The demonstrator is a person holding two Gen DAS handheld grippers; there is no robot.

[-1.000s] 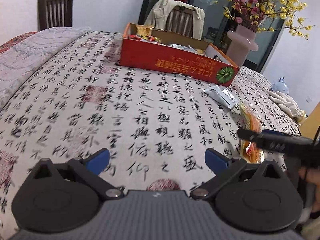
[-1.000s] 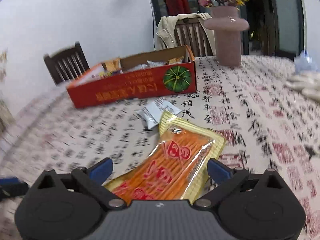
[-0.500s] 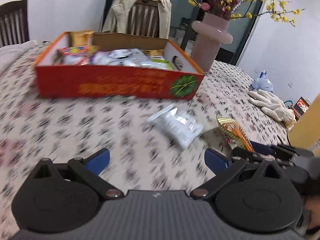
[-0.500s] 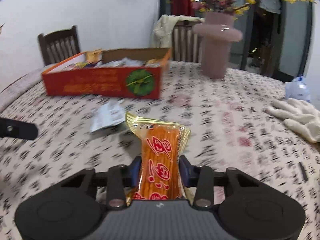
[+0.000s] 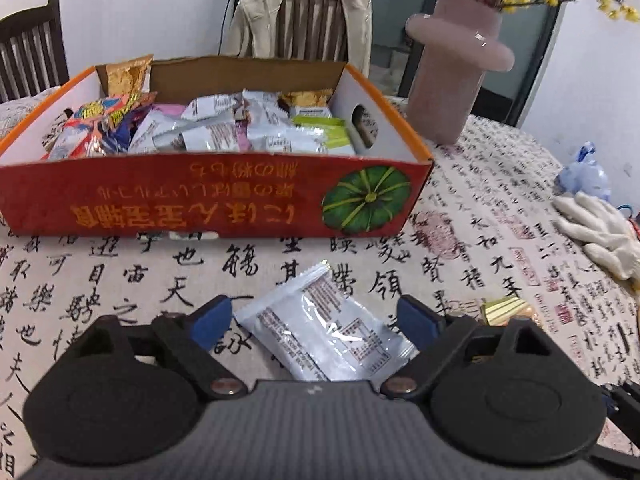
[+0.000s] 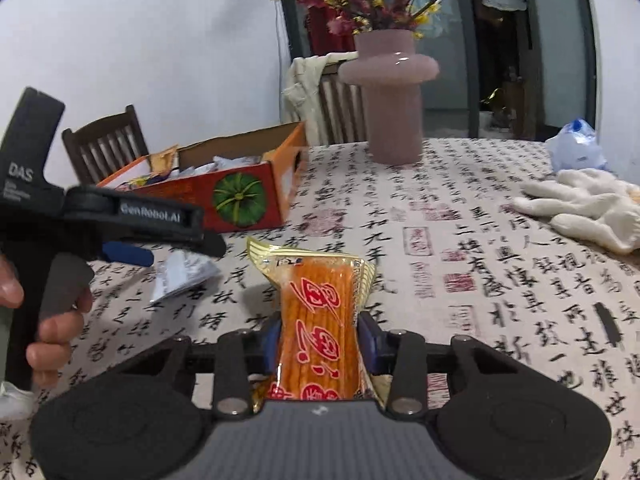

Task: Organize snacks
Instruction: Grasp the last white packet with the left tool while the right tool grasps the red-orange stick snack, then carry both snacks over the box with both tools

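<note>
A red cardboard box (image 5: 224, 196) holding several snack packets stands on the table; it also shows in the right wrist view (image 6: 240, 196). My left gripper (image 5: 316, 322) is open, its blue fingers on either side of a silver snack packet (image 5: 324, 328) lying flat on the tablecloth. That packet also shows in the right wrist view (image 6: 180, 276). My right gripper (image 6: 322, 340) is shut on an orange and gold snack packet (image 6: 320, 312), held above the table. The left gripper shows at the left of the right wrist view.
A pink vase (image 5: 456, 68) with flowers stands right of the box. White gloves (image 5: 596, 228) and a blue plastic bag (image 5: 584, 176) lie at the right. Chairs (image 5: 304, 12) stand behind the table.
My right gripper shut on the orange packet and lifted it. My left gripper moved forward to the silver packet, which now lies between its open fingers.
</note>
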